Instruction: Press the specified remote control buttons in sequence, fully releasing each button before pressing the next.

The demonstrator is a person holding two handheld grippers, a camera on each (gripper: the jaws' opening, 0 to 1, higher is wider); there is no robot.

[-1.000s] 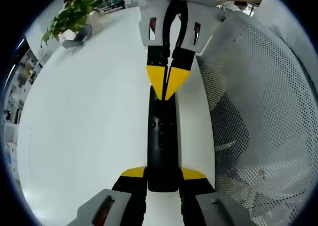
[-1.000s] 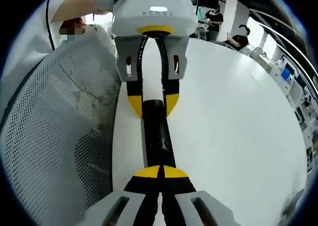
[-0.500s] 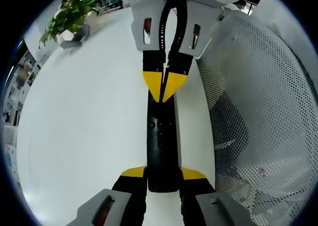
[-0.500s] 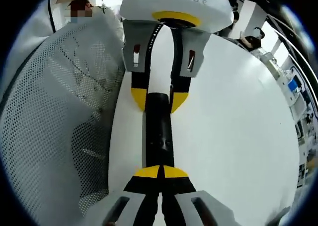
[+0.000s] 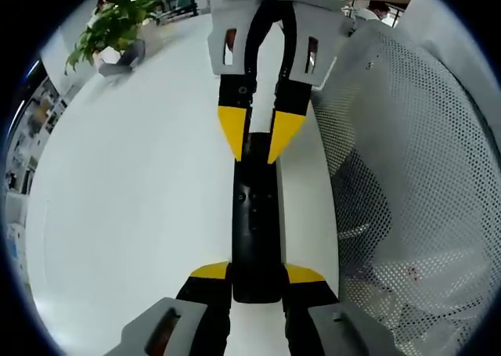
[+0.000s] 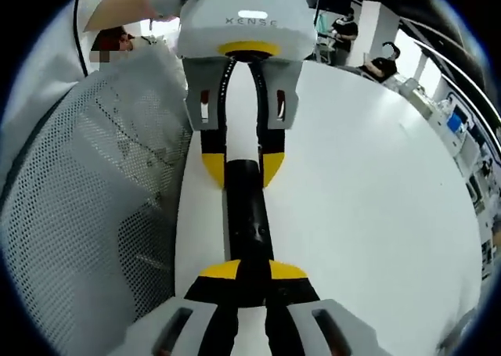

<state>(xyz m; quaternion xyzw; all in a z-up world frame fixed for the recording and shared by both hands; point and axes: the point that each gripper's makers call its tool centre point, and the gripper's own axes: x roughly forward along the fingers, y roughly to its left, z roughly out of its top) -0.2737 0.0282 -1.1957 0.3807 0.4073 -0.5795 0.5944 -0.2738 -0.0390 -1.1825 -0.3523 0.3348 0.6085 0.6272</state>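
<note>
A long black remote control (image 5: pixel 254 215) lies lengthwise on the white table (image 5: pixel 133 199), near its edge. My left gripper (image 5: pixel 257 274) is shut on the near end of the remote, one yellow-tipped jaw on each side. From the top of the left gripper view comes my right gripper (image 5: pixel 256 141), open, its yellow tips parted over the remote's far end. The right gripper view shows the same from the other side: the right gripper (image 6: pixel 254 270) open with the remote (image 6: pixel 249 223) between its tips, and the left gripper (image 6: pixel 243 168) clamped on the opposite end.
A white mesh chair back (image 5: pixel 407 176) stands close along the table edge beside the remote, also seen as mesh (image 6: pixel 86 199). A potted plant (image 5: pixel 109 27) sits at the far side of the table. People (image 6: pixel 344 27) are in the background.
The right gripper's yellow tips, pressed together over the remote in the earlier frames, have now parted. The left gripper keeps the same hold on the remote.
</note>
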